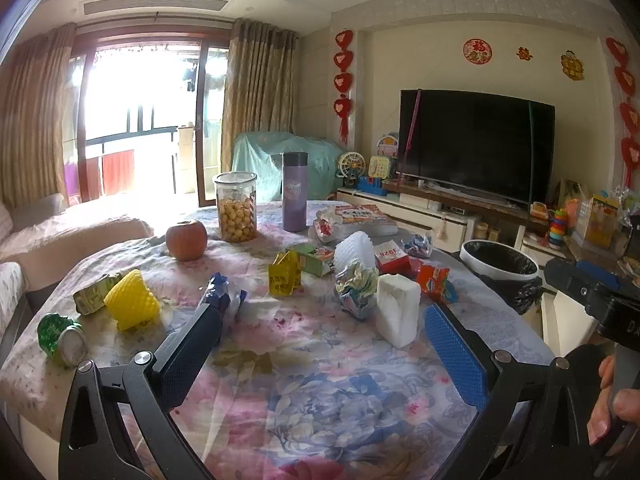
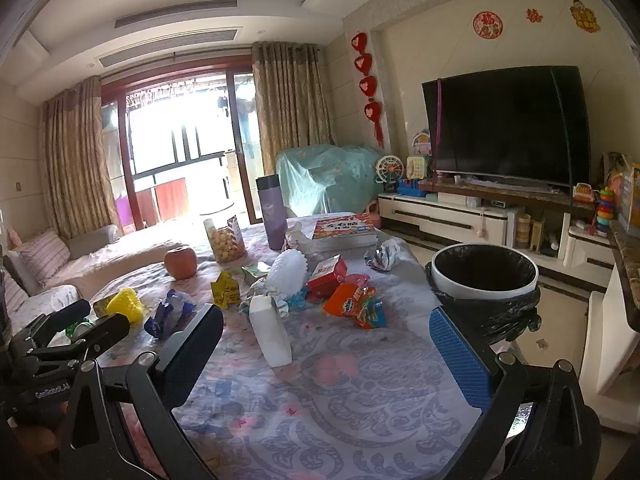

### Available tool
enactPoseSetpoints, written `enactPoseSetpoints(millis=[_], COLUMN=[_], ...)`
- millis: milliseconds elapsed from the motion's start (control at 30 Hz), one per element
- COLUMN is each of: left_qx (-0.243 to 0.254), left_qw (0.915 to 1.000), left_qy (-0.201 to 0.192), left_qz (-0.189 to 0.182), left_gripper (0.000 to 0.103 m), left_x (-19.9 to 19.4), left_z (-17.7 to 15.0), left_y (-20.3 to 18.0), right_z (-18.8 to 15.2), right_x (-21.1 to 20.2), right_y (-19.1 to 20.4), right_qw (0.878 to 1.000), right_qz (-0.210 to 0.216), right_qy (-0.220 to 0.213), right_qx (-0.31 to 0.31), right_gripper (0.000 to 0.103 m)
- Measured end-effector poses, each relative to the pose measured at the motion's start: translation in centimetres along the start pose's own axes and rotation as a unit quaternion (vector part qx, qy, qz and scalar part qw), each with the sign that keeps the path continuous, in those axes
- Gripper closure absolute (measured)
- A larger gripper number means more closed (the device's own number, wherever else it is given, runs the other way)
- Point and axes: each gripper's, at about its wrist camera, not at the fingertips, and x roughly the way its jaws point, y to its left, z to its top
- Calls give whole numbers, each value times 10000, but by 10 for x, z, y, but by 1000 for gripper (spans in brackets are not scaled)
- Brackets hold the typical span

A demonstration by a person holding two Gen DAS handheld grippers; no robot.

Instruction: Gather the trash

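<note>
Trash lies scattered on the floral tablecloth (image 1: 320, 392). My left gripper (image 1: 324, 332) is open above the near table, empty. Ahead of it lie a white foam block (image 1: 398, 310), a crumpled wrapper (image 1: 356, 288), a blue wrapper (image 1: 220, 298), a yellow foam net (image 1: 130, 300) and a crushed green can (image 1: 62, 338). My right gripper (image 2: 326, 336) is also open and empty, with the foam block (image 2: 270, 330) just ahead between its fingers. An orange snack bag (image 2: 354, 300) and a red box (image 2: 326, 276) lie beyond. A black-lined bin (image 2: 484, 268) stands at the table's right edge.
An apple (image 1: 186, 240), a jar of snack balls (image 1: 236, 208), a purple flask (image 1: 295, 192) and books (image 1: 364, 220) stand at the far side. A sofa (image 1: 60, 236) is at the left, a TV (image 1: 476, 144) and cabinet at the right. A hand (image 1: 604, 400) holds the right gripper's handle.
</note>
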Motion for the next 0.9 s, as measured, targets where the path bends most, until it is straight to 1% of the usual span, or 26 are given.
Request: enactPoseSetpoints(millis=[900], left_qx=[-10], left_qw=[10000], left_qy=[17], left_qz=[-5], left_gripper=[1], left_x=[1], left_z=[-2], left_y=[2], right_z=[-1], right_x=[1], right_y=[1], right_qw=[10000], right_qz=[74], right_qy=[33], right_qx=[48], right_gripper=[0])
